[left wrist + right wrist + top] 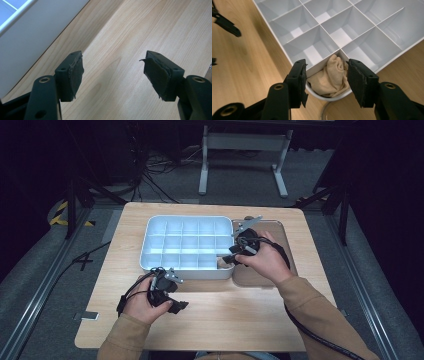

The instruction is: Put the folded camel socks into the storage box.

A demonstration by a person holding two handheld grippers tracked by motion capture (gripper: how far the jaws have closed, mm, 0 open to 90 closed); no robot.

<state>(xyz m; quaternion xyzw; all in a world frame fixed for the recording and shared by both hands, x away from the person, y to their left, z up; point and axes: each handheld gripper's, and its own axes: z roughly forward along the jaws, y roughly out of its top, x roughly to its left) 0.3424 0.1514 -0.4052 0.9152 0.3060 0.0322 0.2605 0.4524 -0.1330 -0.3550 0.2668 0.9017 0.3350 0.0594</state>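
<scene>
A white tray divided into several compartments stands mid-table. A crumpled beige cloth lies in its near-right corner compartment. My right gripper hovers just above that corner. Its jaws stand open on either side of the cloth, with the pads clear of it. My left gripper rests low over the bare wood in front of the tray. It is open with nothing between the pads, and the tray's white outer wall lies to its left.
A flat brownish tray lies to the right of the white one, partly under my right hand. The wooden table has bare room along its front. A metal stand stands on the floor beyond the far edge.
</scene>
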